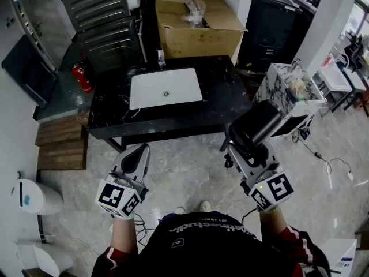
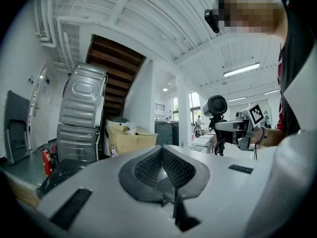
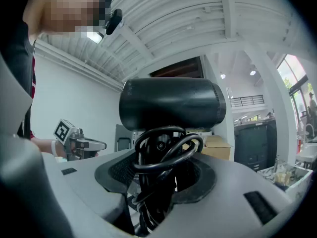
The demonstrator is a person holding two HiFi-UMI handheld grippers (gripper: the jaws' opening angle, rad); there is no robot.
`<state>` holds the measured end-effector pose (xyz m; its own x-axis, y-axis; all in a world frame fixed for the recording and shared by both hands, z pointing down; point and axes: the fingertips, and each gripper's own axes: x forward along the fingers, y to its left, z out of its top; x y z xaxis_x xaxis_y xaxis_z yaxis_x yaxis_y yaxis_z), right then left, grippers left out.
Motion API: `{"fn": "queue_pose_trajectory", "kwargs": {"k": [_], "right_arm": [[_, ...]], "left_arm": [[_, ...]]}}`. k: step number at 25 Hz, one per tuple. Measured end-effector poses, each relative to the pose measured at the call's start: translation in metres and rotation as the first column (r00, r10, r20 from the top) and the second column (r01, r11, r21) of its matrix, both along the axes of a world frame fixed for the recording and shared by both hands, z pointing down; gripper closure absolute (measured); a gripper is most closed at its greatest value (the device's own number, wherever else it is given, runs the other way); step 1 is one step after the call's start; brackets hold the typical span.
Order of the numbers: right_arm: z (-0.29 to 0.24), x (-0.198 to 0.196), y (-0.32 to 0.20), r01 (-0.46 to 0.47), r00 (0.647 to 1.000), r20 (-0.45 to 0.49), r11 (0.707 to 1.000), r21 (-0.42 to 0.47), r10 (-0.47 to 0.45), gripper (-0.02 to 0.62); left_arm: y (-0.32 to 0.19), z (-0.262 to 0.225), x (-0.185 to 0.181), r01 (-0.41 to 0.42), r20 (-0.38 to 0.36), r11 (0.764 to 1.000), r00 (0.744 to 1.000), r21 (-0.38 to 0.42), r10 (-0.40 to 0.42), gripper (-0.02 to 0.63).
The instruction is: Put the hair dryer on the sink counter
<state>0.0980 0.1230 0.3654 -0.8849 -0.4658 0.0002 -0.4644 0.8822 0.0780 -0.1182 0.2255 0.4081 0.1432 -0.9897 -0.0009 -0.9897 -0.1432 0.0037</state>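
A black hair dryer (image 1: pixel 256 126) with its cord coiled round the handle stands upright in my right gripper (image 1: pixel 249 152), whose jaws are shut on the handle; its barrel (image 3: pixel 171 103) fills the right gripper view. The hair dryer (image 2: pixel 216 106) also shows far right in the left gripper view. My left gripper (image 1: pixel 135 157) is shut and empty, low at the left, its pads (image 2: pixel 163 167) pressed together. Both grippers hang over the floor, in front of the black sink counter (image 1: pixel 225 91) with a white basin (image 1: pixel 165 88).
A cardboard box (image 1: pixel 196 25) sits behind the counter. Stacked grey machines (image 1: pixel 106 22) and a red fire extinguisher (image 1: pixel 82 77) stand at the back left, wooden steps (image 1: pixel 60 143) at the left. A marble-patterned crate (image 1: pixel 288 94) stands right of the counter. Cables trail over the tiled floor (image 1: pixel 184 166).
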Motion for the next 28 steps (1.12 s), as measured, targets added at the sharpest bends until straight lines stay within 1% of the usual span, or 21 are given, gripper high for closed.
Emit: {"fn": "queue_pose_trajectory", "kwargs": {"k": [9,16,21,28], "right_arm": [[-0.007,-0.005,0.003,0.03,1.0,-0.003,0.999,0.02,-0.029,0.358],[-0.003,-0.005,0.003,0.069,0.997,-0.042,0.997,0.035,-0.067,0.359],[0.0,0.001,-0.001,0.083,0.995,-0.049,0.996,0.038,-0.081,0.359],[0.005,0.016,-0.023,0.079,0.996,-0.037,0.997,0.006,-0.078,0.357]], "left_arm": [[0.001,-0.006,0.0,0.005,-0.017,1.0,1.0,0.006,-0.005,0.591],[-0.007,-0.002,0.007,-0.009,-0.022,1.0,1.0,0.006,0.009,0.591],[-0.017,-0.002,0.017,-0.012,-0.031,1.0,0.999,0.007,0.012,0.591],[-0.036,0.0,0.031,0.003,-0.043,1.0,0.999,-0.008,-0.004,0.591]]}}
